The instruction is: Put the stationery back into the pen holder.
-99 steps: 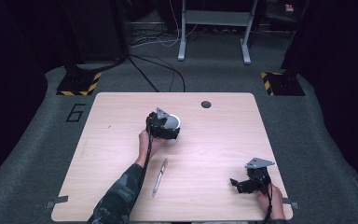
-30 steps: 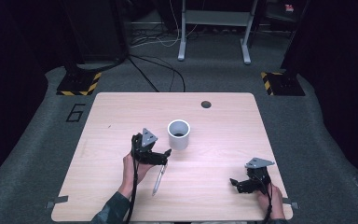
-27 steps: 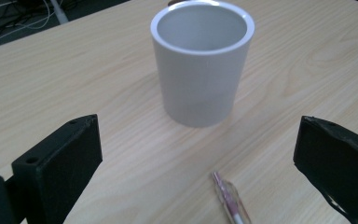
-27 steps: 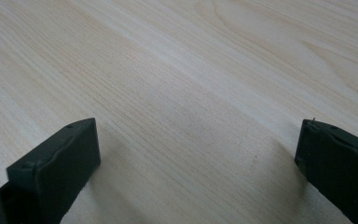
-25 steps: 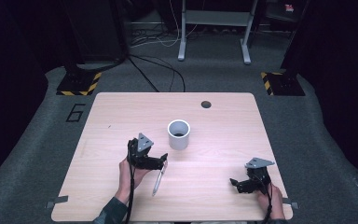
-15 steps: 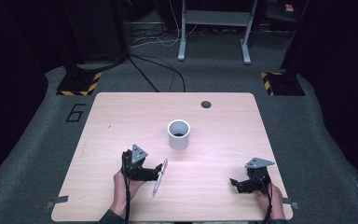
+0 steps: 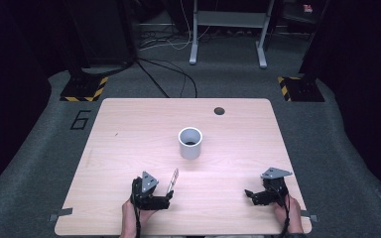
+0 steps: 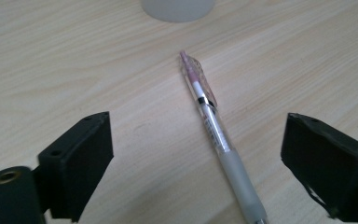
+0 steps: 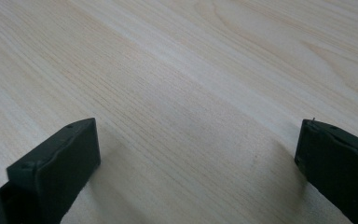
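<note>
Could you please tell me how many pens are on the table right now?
1. The pen lies flat on the table, between the open jaws of the left gripper, near the white cup.

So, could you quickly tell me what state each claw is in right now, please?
Left claw: open, empty, jaws either side of the pen lying on the table.
Right claw: open, empty, over bare table.

Between the spread jaws of the left claw [image 8: 200,158] lies the pen [image 8: 216,135], with bare table [image 7: 129,134] on either side of it, so neither jaw touches it. Straight ahead of this claw, past the pen's far end, stands the white cup [image 7: 190,143], the one upright obstacle. The right claw [image 9: 196,154] has its jaws wide apart over bare wood, well apart from the cup.
</note>
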